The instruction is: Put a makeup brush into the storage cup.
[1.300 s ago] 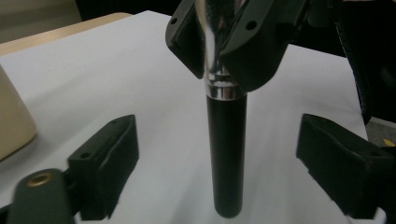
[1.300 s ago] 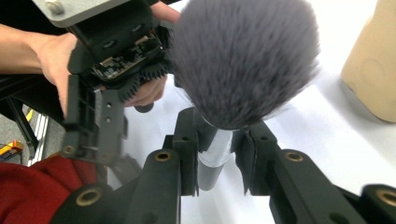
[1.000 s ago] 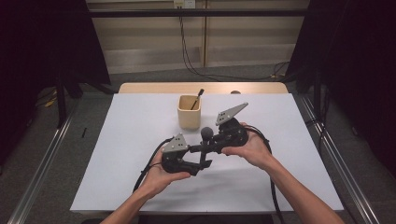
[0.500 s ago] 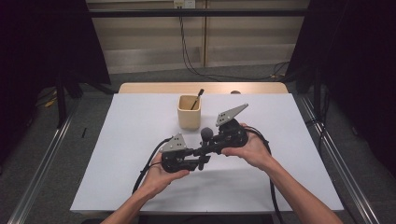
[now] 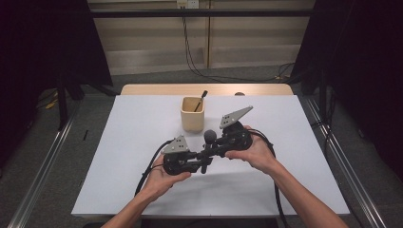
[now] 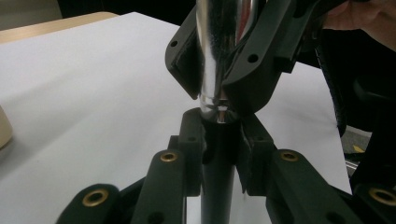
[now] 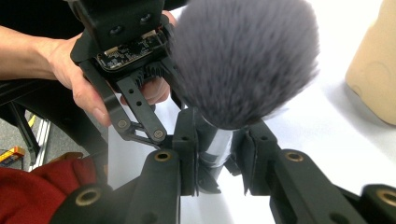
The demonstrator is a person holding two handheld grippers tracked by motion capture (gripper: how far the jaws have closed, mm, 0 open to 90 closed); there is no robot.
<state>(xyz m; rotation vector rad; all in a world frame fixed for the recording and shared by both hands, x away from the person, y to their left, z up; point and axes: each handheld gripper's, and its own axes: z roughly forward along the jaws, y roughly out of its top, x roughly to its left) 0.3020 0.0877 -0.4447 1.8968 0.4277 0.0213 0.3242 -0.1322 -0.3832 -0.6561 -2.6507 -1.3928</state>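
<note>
Makeup brush point(image 5: 209, 142) held upright above the middle of the white surface point(image 5: 128, 156), right gripper point(image 5: 216, 149) fingers clamped on its silver ferrule, left gripper point(image 5: 202, 159) fingers just closing onto its black handle, beige cup point(image 5: 192, 115) behind, towards the far edge.

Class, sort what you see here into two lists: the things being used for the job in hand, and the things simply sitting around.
In use:
- makeup brush, gripped at its metal collar and dark handle
- right gripper, shut on the collar
- left gripper, jaws just closing on the handle

Sitting around:
- beige cup
- the dark stick standing in it
- white table
</note>
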